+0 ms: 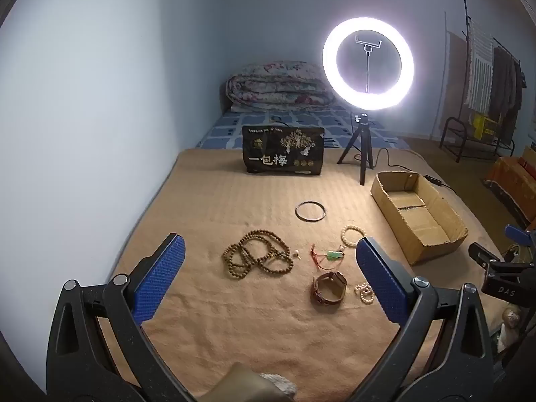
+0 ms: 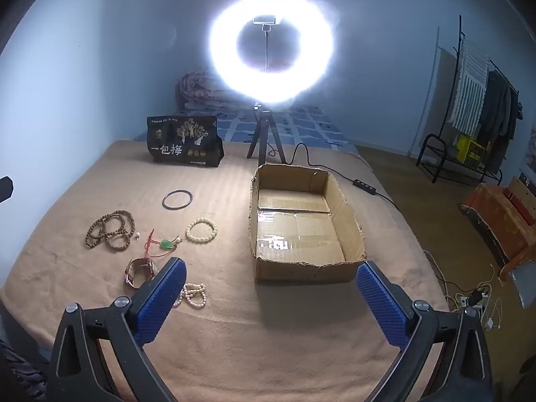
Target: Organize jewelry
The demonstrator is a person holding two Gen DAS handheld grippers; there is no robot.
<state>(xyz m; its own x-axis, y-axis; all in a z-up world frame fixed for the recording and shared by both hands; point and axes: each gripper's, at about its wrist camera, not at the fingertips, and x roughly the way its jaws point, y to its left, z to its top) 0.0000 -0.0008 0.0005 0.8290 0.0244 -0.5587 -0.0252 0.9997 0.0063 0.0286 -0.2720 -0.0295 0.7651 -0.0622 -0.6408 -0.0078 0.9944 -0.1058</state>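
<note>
Jewelry lies on a tan blanket [image 1: 214, 201]: a brown bead necklace [image 1: 256, 257], a dark bangle [image 1: 310, 211], a cream bead bracelet [image 1: 351, 234], a green pendant on red cord [image 1: 330, 255], a brown watch [image 1: 329, 288] and a pearl bracelet [image 1: 363, 292]. An open cardboard box [image 1: 418, 214] stands to the right and holds nothing visible. My left gripper [image 1: 269, 251] is open above the necklace and pendant. My right gripper [image 2: 271, 278] is open before the box [image 2: 301, 224]; its left finger is beside the pearl bracelet [image 2: 193, 294] and watch [image 2: 140, 271].
A lit ring light [image 1: 367, 63] on a tripod and a black printed bag [image 1: 283, 150] stand at the blanket's far edge. A cable [image 2: 368, 184] runs past the box. A folded quilt [image 1: 278, 87] lies behind. A clothes rack [image 2: 469, 107] stands at right.
</note>
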